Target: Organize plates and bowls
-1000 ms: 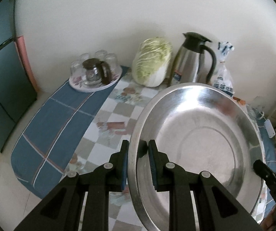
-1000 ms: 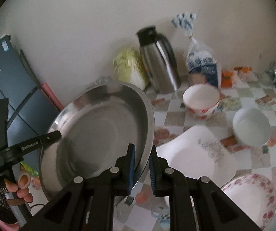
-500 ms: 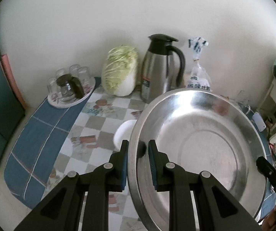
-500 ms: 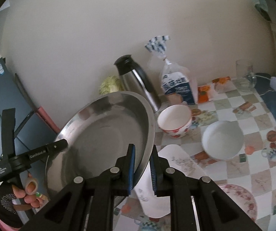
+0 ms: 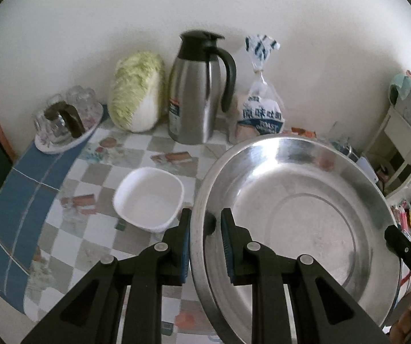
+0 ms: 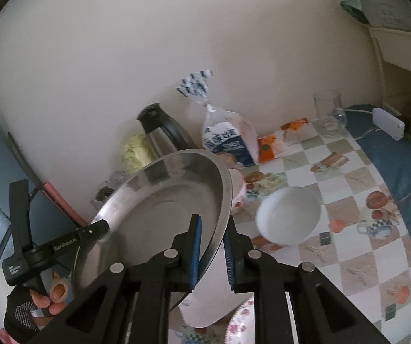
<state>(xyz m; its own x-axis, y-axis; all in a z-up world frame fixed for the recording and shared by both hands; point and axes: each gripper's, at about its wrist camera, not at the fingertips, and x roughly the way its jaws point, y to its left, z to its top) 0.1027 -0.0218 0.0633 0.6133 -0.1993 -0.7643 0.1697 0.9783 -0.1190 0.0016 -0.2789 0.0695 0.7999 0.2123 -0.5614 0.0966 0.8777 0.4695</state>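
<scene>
A large steel basin [image 5: 300, 223] hangs above the table, held by both grippers. My left gripper [image 5: 205, 226] is shut on its left rim. My right gripper [image 6: 212, 229] is shut on the opposite rim of the basin [image 6: 159, 209]. A white square bowl [image 5: 149, 197] sits on the table left of the basin. In the right wrist view a round white bowl [image 6: 288, 215] sits to the right, a patterned bowl [image 6: 238, 186] is half hidden behind the basin, and a white square plate [image 6: 205, 306] and a floral plate [image 6: 239, 326] lie below.
Along the wall stand a cabbage [image 5: 136, 91], a steel thermos jug [image 5: 196, 86], a bread bag [image 5: 259, 114] and a tray of glasses [image 5: 65, 120]. A glass jar [image 6: 327, 111] and a white charger [image 6: 388, 123] sit at the far right.
Both grippers have carried the basin to the right across the table. The white square bowl has come into the left wrist view; the square plate now lies mostly under the basin.
</scene>
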